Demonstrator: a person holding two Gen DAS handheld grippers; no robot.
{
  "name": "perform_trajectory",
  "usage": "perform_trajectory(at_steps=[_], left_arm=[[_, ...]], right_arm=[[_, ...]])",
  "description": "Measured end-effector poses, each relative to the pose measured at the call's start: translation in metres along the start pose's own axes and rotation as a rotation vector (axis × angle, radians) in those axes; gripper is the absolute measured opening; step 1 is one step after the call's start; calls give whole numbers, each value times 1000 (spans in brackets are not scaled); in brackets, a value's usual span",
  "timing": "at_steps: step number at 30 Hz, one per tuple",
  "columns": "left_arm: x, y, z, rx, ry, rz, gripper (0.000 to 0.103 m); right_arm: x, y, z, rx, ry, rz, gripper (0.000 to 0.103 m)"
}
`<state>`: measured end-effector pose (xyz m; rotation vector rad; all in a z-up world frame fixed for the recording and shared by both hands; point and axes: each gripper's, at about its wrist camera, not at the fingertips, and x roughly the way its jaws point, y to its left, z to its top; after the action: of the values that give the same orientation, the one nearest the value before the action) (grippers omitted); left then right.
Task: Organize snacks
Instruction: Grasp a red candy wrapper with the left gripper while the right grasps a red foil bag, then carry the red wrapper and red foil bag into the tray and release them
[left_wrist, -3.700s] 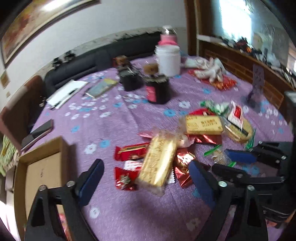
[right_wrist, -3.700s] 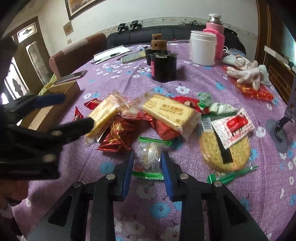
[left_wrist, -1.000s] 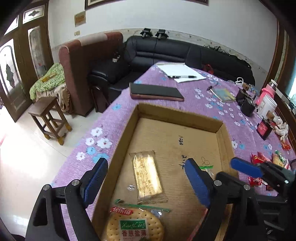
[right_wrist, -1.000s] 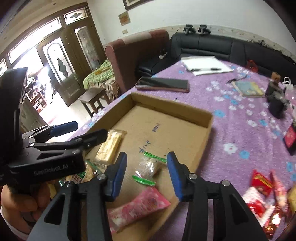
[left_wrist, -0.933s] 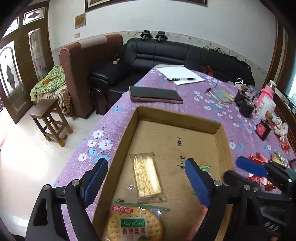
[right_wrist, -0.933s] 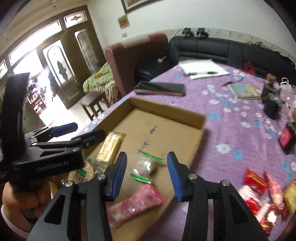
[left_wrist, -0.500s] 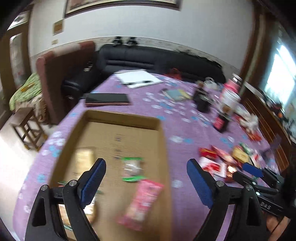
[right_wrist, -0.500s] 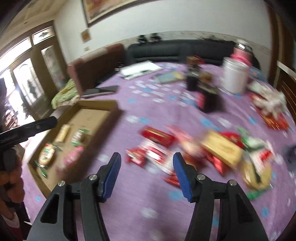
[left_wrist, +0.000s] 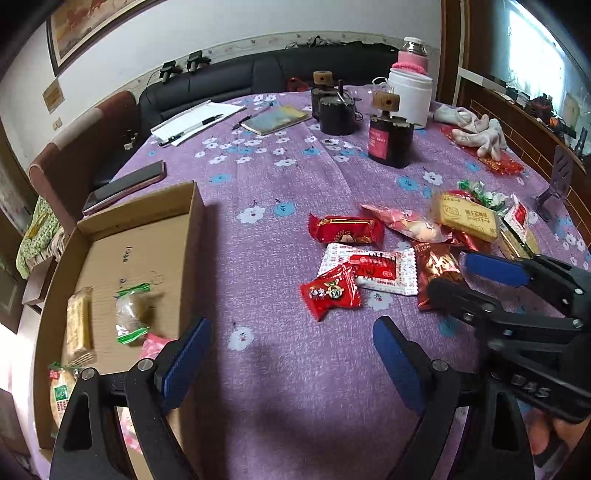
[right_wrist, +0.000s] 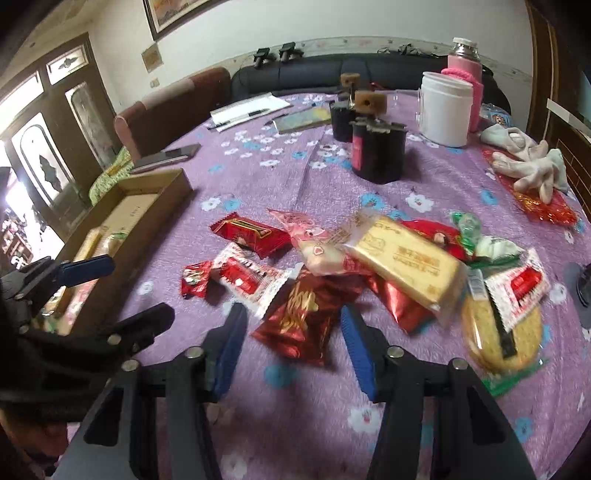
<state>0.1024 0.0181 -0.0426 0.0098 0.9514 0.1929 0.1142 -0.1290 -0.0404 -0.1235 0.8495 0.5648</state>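
Both claws were empty, the left claw (left_wrist: 291, 354) spread wide over bare table (left_wrist: 280, 206) and the right claw (right_wrist: 291, 345) narrowing toward the dark red foil packet (right_wrist: 303, 317), presumably its next pick for the cardboard box (left_wrist: 110, 258).

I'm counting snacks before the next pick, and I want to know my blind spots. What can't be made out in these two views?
- Cardboard box, left wrist view: its near end is hidden behind the left gripper.
- Same box, right wrist view: the wall hides most contents.
- Round cracker, right wrist view: motion-blurred, label unreadable.
- Snack pile: overlapping packets hide lower ones.
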Motion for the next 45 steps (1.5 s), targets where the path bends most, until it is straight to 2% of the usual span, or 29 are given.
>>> perform_trajectory(at_steps=[3, 4, 5, 13, 18, 20, 22, 24, 30, 34, 40, 45], left_arm=[[9, 1, 5, -23, 21, -9, 92], [13, 1, 7, -26, 27, -8, 92], [17, 1, 9, -33, 32, -7, 92], [38, -11, 12, 21, 60, 34, 92], [44, -10, 12, -18, 29, 19, 92], [42, -11, 11, -24, 22, -13, 83], [39, -16, 9, -20, 20, -66, 50], [34, -21, 6, -7, 17, -90, 29], [15, -11, -10, -72, -8, -206, 24], [-16, 6, -19, -115, -73, -258, 24], [-65, 38, -29, -158, -159, -268, 24], [-85, 76, -36, -209, -196, -218, 24]], right_arm=[[12, -5, 3, 22, 13, 0, 45], [15, -7, 3, 23, 16, -5, 34], [16, -9, 2, 26, 16, 0, 29], [-24, -29, -13, 55, -60, 9, 27], [-55, -38, -19, 88, -108, 31, 27], [-67, -39, -22, 96, -127, 33, 27], [-77, -41, -24, 108, -145, 41, 28], [-83, -42, -25, 112, -157, 38, 28], [-101, -39, -31, 116, -183, 43, 28], [-113, -32, -33, 107, -205, 47, 28], [-120, -10, -31, 80, -216, 79, 28], [-116, 21, -27, 27, -211, 100, 28]])
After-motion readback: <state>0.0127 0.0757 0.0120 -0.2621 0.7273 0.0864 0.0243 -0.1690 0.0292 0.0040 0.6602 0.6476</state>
